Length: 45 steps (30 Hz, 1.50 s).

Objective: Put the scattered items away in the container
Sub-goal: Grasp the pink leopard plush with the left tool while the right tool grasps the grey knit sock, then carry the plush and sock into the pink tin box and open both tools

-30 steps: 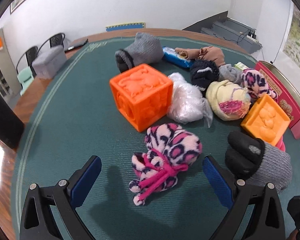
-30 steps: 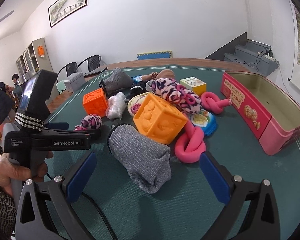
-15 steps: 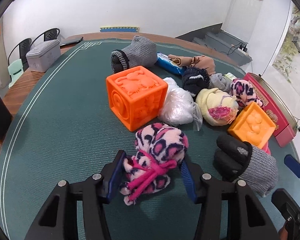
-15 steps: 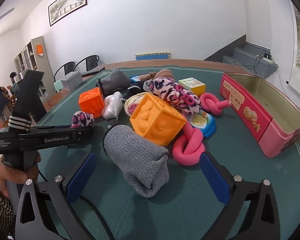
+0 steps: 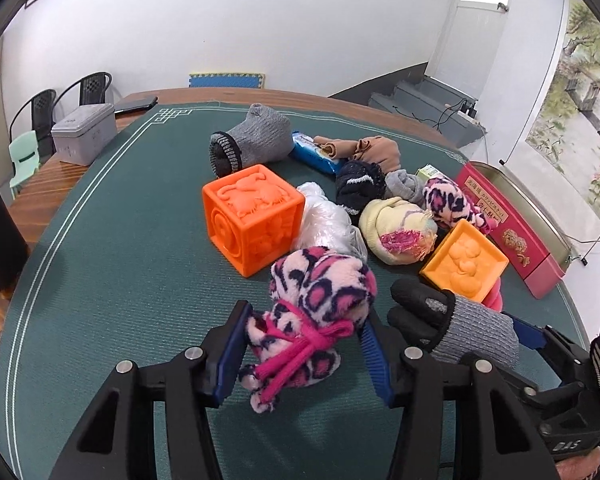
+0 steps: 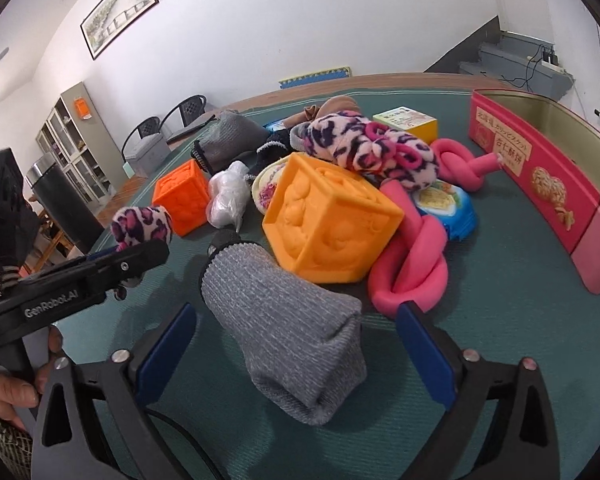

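A pink leopard-print plush bundle (image 5: 320,300) tied with a pink cord sits between the blue pads of my left gripper (image 5: 305,324), which is shut on it just above the green mat. The same bundle (image 6: 142,226) shows at the left of the right wrist view. My right gripper (image 6: 296,318) straddles a grey knit glove (image 6: 284,328) with black fingers. Its jaws are closing, with a gap still between each pad and the glove. The glove (image 5: 460,328) lies right of the left gripper. The pink-red tin container (image 6: 540,168) stands open at the right.
A heap lies mid-table: an orange cube (image 5: 256,216), a yellow-orange cube (image 6: 328,224), a knotted pink foam rope (image 6: 412,264), a clear plastic bag (image 5: 328,224), a cream hat (image 5: 396,228) and another grey glove (image 5: 256,144). A grey tin (image 5: 84,132) sits at the far left edge.
The left jaws closed on the leopard bundle and it rose slightly. The right gripper came down closer over the grey glove, and its jaws narrowed a little.
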{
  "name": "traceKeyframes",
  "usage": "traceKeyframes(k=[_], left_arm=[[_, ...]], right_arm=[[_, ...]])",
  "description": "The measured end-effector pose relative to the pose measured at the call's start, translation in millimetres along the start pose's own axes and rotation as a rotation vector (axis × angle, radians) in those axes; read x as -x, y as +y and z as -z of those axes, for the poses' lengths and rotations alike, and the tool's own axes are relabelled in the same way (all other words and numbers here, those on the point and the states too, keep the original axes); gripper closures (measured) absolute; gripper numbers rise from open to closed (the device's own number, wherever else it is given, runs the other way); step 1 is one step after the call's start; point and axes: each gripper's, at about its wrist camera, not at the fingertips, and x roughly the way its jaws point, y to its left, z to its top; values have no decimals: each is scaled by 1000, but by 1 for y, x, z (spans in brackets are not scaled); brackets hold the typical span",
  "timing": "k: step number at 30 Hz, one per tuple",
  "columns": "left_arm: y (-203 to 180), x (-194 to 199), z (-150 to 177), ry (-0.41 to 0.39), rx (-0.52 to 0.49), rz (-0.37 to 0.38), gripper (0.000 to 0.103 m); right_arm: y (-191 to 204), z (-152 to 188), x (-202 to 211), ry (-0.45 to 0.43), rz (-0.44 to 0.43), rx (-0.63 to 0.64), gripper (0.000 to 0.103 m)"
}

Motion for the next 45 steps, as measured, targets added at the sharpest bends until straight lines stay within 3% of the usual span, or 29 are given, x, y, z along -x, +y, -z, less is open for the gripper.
traceKeyframes(k=[2,8,18,34,39,45], left_arm=[[-2,1,0,-5,-7,-2,48],[-3,1,2,-9,-12,-18,48],[-10,5,4,-55,-50,-104,48],[-17,5,7,-74,-86,-130,48],[-17,5,7,-72,-84,-128,48],[-17,4,7,-71,-80,-127,48]], right_arm=[[0,0,-2,17,-17,7,42],[2,4,4,9,-24,18,54],[7,5,33,-104,-37,21,57],[-3,2,51,-149,5,-25,57],[-25,-2,76,-223,42,-116,57],[-77,-16,108,-282,148,-251,57]])
